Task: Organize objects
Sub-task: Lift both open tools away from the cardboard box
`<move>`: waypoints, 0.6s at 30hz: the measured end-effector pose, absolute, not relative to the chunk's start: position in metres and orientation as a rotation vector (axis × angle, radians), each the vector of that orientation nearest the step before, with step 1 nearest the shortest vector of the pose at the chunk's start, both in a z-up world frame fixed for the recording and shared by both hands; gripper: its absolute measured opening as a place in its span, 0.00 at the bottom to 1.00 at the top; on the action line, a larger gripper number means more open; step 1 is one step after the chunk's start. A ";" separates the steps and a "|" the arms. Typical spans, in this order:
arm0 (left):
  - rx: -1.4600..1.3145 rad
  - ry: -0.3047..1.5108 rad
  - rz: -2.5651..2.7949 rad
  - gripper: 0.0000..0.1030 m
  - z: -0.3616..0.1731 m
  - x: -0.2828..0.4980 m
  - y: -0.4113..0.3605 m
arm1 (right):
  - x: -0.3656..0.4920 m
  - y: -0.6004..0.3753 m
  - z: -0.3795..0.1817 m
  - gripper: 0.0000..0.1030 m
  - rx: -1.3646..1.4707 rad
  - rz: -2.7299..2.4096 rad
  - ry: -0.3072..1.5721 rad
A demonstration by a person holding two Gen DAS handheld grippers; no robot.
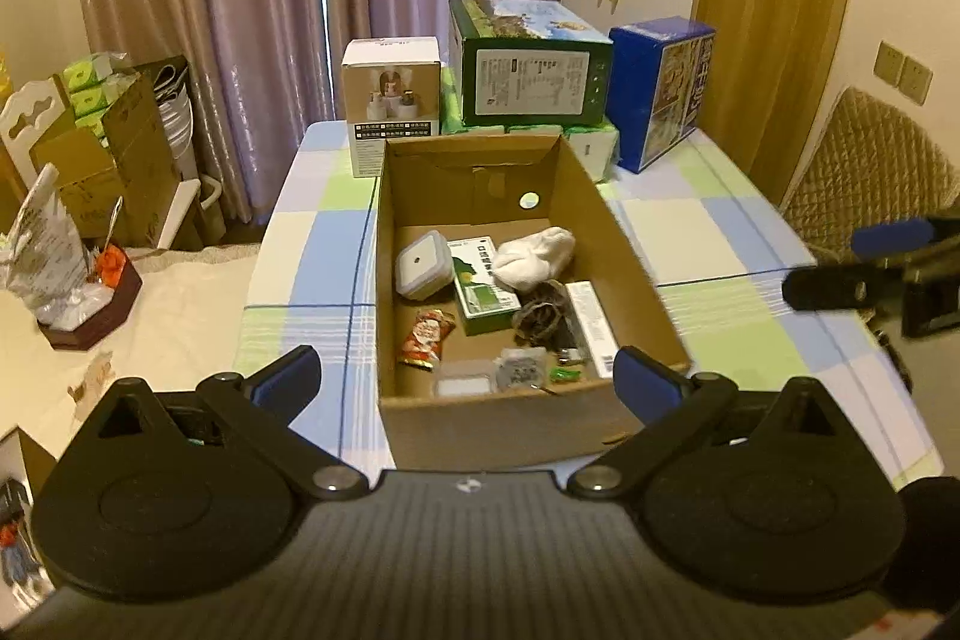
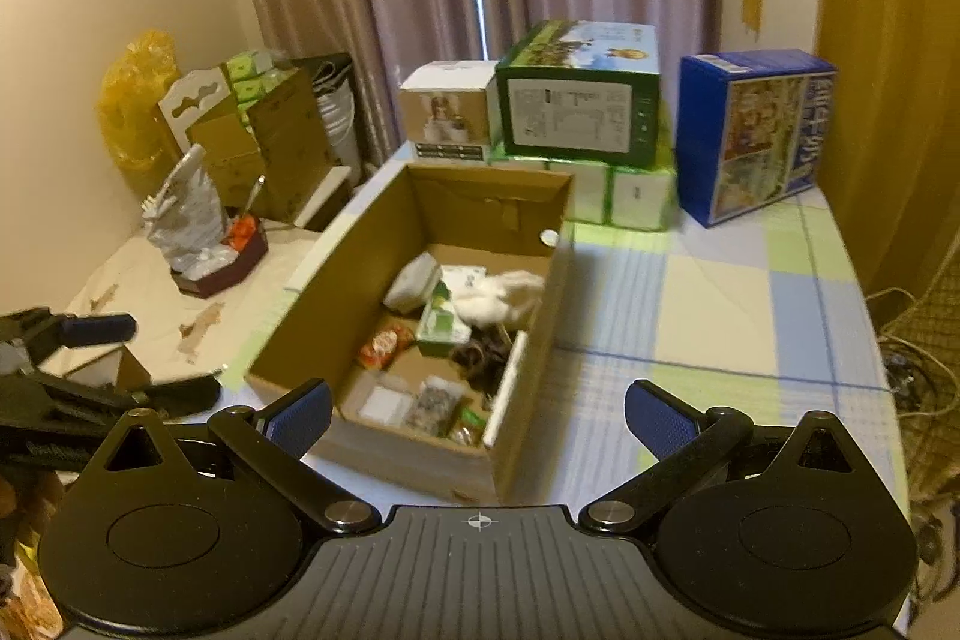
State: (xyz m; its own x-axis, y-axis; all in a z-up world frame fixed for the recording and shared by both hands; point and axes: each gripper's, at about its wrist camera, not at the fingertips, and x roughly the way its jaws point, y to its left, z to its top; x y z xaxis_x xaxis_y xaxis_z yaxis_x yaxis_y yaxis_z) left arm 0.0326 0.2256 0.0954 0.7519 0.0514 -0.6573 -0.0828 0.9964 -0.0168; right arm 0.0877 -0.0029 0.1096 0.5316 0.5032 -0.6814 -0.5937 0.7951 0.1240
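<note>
Centrally in the left wrist view sits an open cardboard box (image 1: 510, 280) on a table covered with a checked blue, green and white cloth (image 1: 708, 244). The left gripper (image 1: 468, 379) fills the bottom of that frame with its blue-padded fingers (image 1: 288, 376) spread wide, empty, one to each side of the box's near wall. Inside the box, a white square container (image 1: 423, 263) lies at the upper left of the floor, a green and white carton (image 1: 483, 283) beside it toward the middle, and a white bundle of cloth (image 1: 537, 256) at the upper right, touching the carton. Lower down are a red snack packet (image 1: 426, 337), a dark tangle of cord (image 1: 540, 319), a long white carton (image 1: 591, 319) along the right wall, and some small clear packets at the near wall that are too small to tell apart. Behind the box, in the upper middle of the frame, stand a white and tan carton (image 1: 390, 91), a green carton (image 1: 528, 61) stacked on green packs, and a blue carton (image 1: 660, 91) to the right. The right gripper (image 1: 864, 274) enters at the right edge of the frame. In the right wrist view, its fingers (image 2: 660, 424) are also wide apart and hold nothing, low in the frame, with the box at the middle and bare cloth to the right.
</note>
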 end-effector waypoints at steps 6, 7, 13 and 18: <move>-0.116 0.706 0.078 0.99 0.111 0.004 0.218 | 0.055 -0.027 0.109 0.98 -0.121 0.642 0.771; -0.122 0.706 0.088 0.99 0.113 0.000 0.216 | 0.050 -0.032 0.109 0.98 -0.117 0.633 0.773; -0.121 0.712 0.124 0.99 0.115 -0.026 0.203 | 0.030 -0.056 0.104 0.98 -0.102 0.604 0.804; -0.103 0.710 0.149 0.99 0.114 -0.040 0.192 | 0.017 -0.069 0.103 0.98 -0.093 0.591 0.814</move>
State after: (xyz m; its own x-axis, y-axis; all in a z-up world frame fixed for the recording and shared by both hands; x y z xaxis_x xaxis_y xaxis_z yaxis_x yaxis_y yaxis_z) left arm -0.0398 0.1922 0.1136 0.7486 0.1015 -0.6552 -0.1714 0.9842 -0.0433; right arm 0.0167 -0.0694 0.1025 0.5353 0.4606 -0.7080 -0.5304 0.8357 0.1427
